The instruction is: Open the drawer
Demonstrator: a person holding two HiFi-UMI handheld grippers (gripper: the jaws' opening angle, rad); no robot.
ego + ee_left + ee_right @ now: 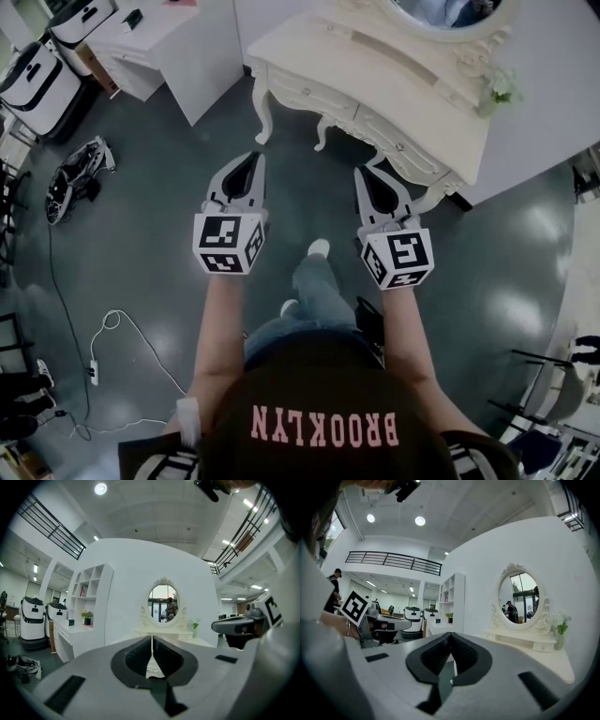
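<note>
Lab hall with a staged bedroom set: cream carved dressing table [375,84], oval mirror [162,603], black mezzanine railings [393,560], 2 white upright machines [33,620], loose floor cables [95,349].

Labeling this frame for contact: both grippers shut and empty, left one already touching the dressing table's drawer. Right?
Not quite. The left gripper is not touching the drawer. It hangs over the floor, short of the dressing table, as the head view shows. Both it and the right gripper are shut and empty.
</note>
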